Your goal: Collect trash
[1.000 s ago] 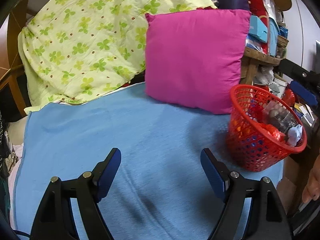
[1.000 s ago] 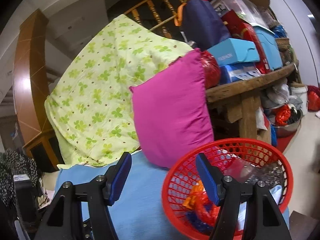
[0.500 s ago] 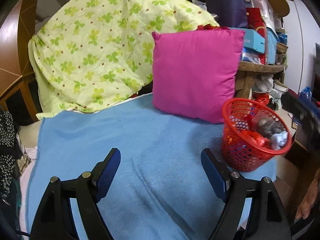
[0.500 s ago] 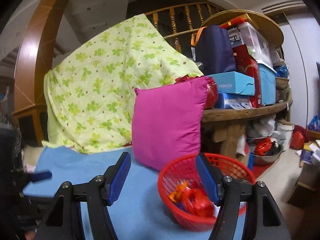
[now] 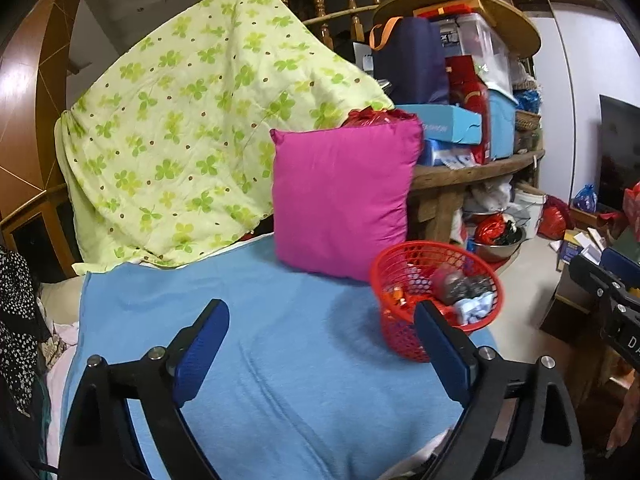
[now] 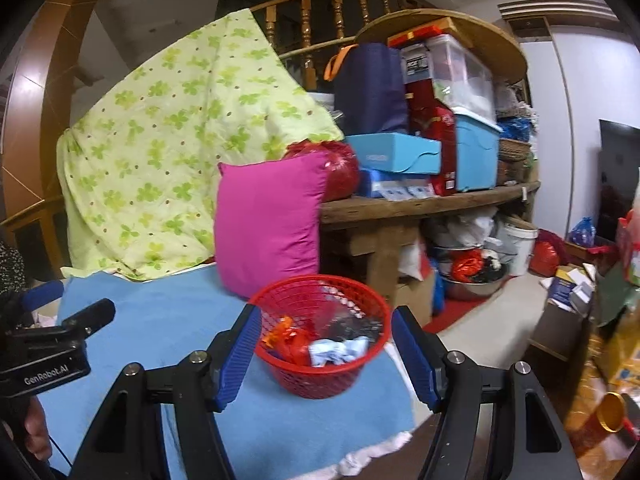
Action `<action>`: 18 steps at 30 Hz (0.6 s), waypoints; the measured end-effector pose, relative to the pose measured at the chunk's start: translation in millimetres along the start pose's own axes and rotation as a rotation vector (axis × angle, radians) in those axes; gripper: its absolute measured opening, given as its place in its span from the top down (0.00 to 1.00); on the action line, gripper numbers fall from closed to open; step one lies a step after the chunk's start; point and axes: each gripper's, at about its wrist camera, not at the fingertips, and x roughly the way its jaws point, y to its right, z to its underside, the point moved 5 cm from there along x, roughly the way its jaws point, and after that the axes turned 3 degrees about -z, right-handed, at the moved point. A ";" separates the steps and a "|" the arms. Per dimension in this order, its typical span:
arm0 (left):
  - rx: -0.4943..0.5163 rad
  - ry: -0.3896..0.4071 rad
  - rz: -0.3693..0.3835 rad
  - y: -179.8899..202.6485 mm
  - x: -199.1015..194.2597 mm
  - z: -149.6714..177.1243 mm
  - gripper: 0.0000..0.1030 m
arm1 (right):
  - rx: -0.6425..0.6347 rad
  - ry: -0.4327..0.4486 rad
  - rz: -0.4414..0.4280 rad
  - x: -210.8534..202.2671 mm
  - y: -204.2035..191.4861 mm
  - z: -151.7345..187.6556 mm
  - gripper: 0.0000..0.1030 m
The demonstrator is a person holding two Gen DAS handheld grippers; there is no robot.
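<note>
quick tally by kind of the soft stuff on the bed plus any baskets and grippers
blue blanket: 1
green clover quilt: 1
pink pillow: 1
red basket: 1
grippers, both open: 2, left gripper and right gripper
total: 6

Red mesh basket [image 6: 320,364], magenta pillow [image 5: 344,196], blue blanket [image 5: 280,360], clover-print pale-green quilt [image 5: 192,152].

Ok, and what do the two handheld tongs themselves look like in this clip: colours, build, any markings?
Both match: the left tongs and right tongs have black angular frames with silver bolts, each finger tipped by a blue ribbed pad. Seen from the right wrist view, the left unit's black body carries white "GenRobot.AI" lettering. Seen from the left wrist view, the right unit shows partial white letters, unreadable. A thin cable hangs below the left unit.
</note>
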 end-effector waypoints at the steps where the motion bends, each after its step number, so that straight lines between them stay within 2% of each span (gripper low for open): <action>1: -0.003 -0.002 0.003 1.6 -2.4 0.2 0.09 | 0.004 -0.003 -0.001 -4.3 2.8 -0.7 0.31; 9: 0.002 -0.022 0.012 11.3 -21.8 7.4 0.08 | 0.026 -0.054 -0.047 -17.9 1.7 -0.4 0.31; 18: -0.033 -0.039 0.006 -3.4 -32.8 18.7 0.08 | 0.012 -0.084 -0.063 -31.1 -9.5 8.2 0.31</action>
